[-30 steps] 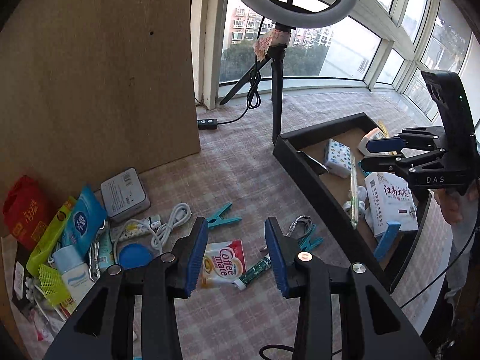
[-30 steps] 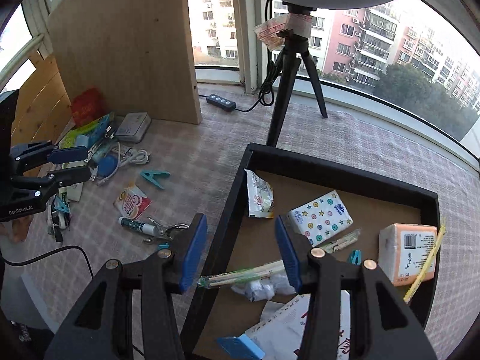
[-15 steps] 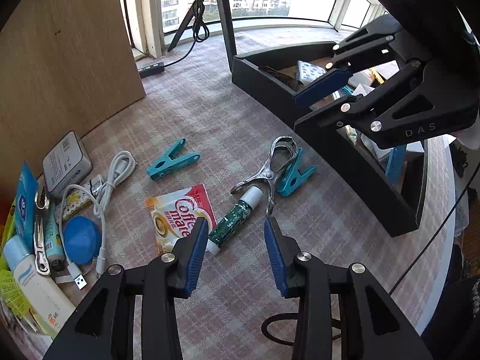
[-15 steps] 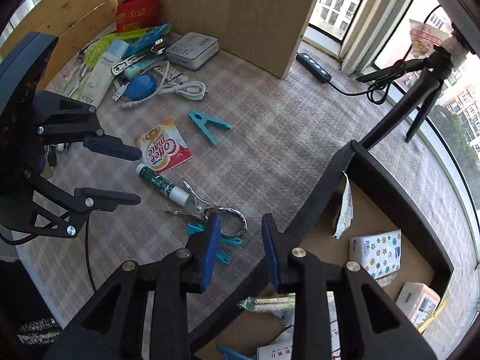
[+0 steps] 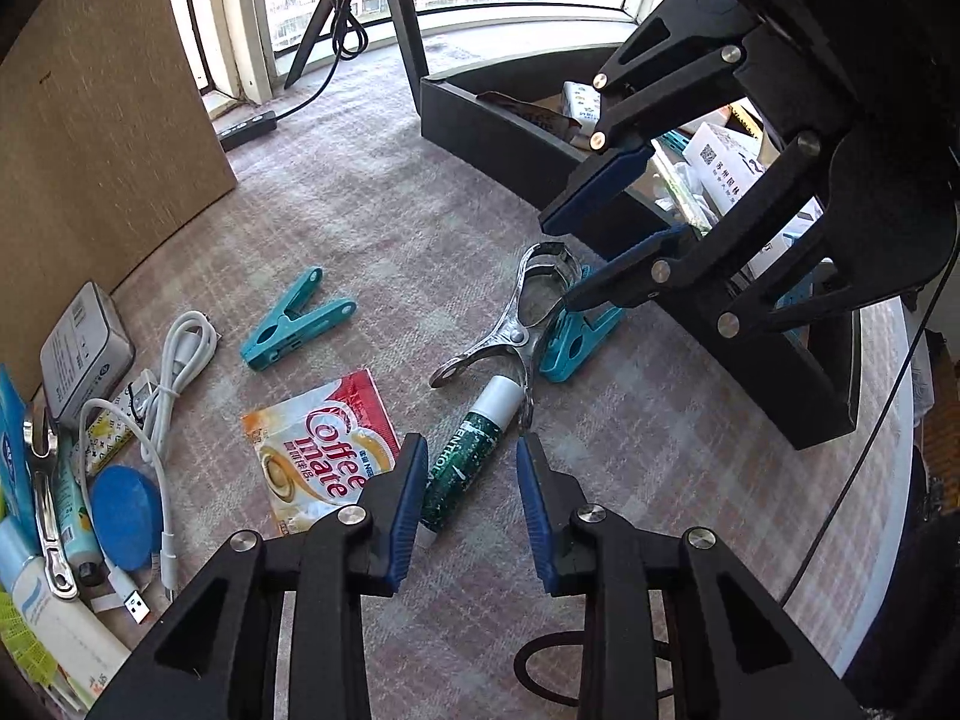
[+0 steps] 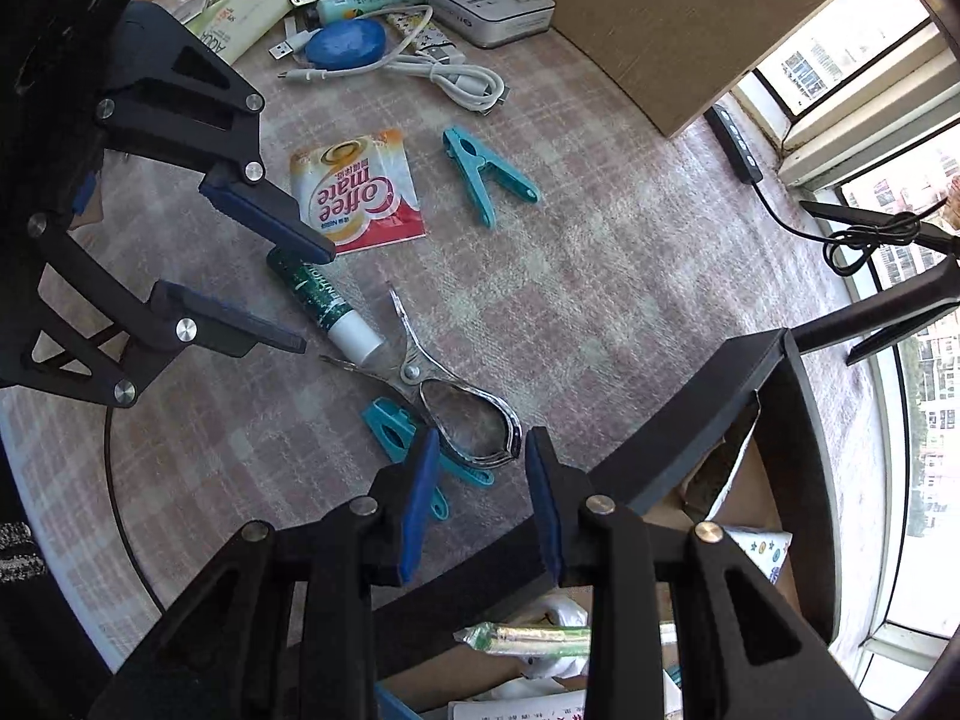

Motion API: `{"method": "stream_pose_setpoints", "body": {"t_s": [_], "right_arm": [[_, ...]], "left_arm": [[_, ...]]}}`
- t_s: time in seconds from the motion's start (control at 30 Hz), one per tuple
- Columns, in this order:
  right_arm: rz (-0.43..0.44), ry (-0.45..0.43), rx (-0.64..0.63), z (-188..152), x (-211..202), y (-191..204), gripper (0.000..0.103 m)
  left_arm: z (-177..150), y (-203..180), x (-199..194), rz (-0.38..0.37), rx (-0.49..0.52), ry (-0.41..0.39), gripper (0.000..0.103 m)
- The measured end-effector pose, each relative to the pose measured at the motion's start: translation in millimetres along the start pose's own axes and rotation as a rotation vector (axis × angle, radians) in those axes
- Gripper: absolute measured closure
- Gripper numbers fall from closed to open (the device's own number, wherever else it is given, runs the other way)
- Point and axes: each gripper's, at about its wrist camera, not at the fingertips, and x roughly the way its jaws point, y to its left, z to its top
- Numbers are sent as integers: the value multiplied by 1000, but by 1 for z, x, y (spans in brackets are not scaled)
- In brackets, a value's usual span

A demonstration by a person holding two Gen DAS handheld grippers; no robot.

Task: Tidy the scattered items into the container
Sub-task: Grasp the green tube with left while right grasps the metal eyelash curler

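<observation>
A green lip balm tube (image 5: 461,468) (image 6: 318,294) lies on the checked cloth between the fingers of my left gripper (image 5: 470,459) (image 6: 313,299). Its jaws are closing, and the pads stand just off the tube. My right gripper (image 6: 480,450) (image 5: 561,264) points down, open, and straddles the ring end of a metal clip (image 6: 474,420) (image 5: 528,312). That clip lies across a teal peg (image 6: 396,432) (image 5: 576,342). The black tray (image 6: 690,420) (image 5: 498,138) stands just beyond and holds several packets.
A Coffee mate sachet (image 5: 324,462) and a second teal peg (image 5: 294,318) lie left of the tube. A white cable (image 5: 180,354), a grey box (image 5: 84,348) and tubes crowd the far left by a cardboard board (image 5: 102,120). A tripod leg (image 5: 402,18) stands behind.
Both grippers have dropped toward the cloth. The left now frames the green tube with narrower jaws. The right swung from above the tray to the metal clip, rolled and narrowed.
</observation>
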Motion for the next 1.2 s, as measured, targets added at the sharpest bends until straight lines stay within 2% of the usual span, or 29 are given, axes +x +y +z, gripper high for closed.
{"method": "stream_pose_setpoints", "body": {"t_s": [0.3, 0.43, 0.67, 0.83, 1.0, 1.1, 1.2], "right_arm": [[26, -10, -13, 14, 8, -2, 66], [45, -28, -29, 20, 9, -2, 62], [71, -35, -42, 36, 13, -5, 60], [136, -33, 8, 46, 16, -6, 66], [169, -38, 86, 40, 12, -3, 70], [197, -79, 133, 36, 0, -1, 75], [214, -140, 188, 27, -16, 0, 75]], "left_arm": [[-6, 2, 3, -7, -32, 16, 80], [-9, 6, 3, -4, -53, 27, 88], [-19, 13, -5, 5, -97, 25, 88], [-27, 23, -11, 3, -166, 18, 89], [-34, 32, -16, 1, -233, 7, 89], [-39, 37, -21, -1, -270, 1, 89], [-47, 40, -29, -7, -295, -15, 89]]}}
